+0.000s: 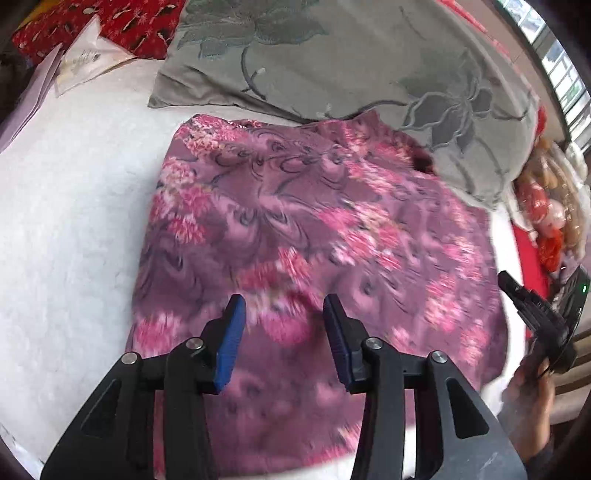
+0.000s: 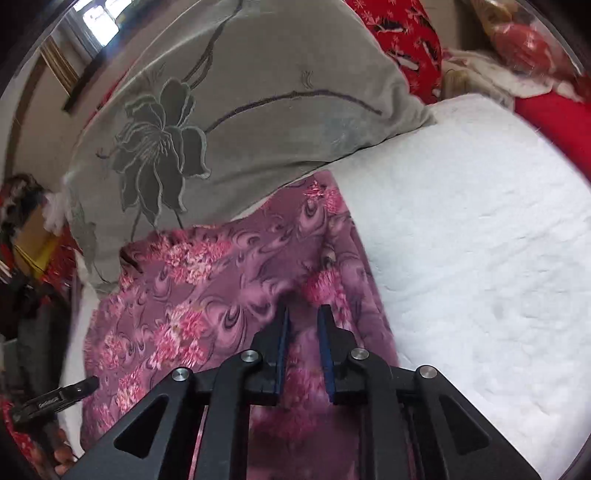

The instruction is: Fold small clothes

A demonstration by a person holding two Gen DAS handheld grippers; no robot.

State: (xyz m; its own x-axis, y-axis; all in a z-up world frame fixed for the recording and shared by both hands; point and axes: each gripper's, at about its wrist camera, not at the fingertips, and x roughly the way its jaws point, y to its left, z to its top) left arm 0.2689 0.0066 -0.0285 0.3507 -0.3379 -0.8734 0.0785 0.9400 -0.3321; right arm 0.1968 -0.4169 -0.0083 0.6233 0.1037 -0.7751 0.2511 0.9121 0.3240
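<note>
Covering most of both views, the white bed cover (image 1: 66, 206) fills the left half of my left wrist frame and the right half of my right wrist frame. Next in size, a grey pillow with a dark flower pattern (image 1: 332, 59) lies across the top of each frame, its lower edge overlapping the far end of the garment. Spread flat on the cover, the purple-pink flowered garment (image 1: 295, 229) takes the centre of the left frame and the lower centre-left of the right one (image 2: 207, 295); parts of it are smeared by blur. A red patterned cloth (image 1: 122, 26) sits in the upper left corner of the left frame, with a clear plastic packet (image 1: 88, 62) just beside it. My left gripper (image 1: 282, 314) hangs above the near part of the garment, blue pads apart and nothing between them. My right gripper (image 2: 303, 314) has its jaws parted only narrowly above the garment's right portion; I cannot tell whether any fabric is pinched there.
</note>
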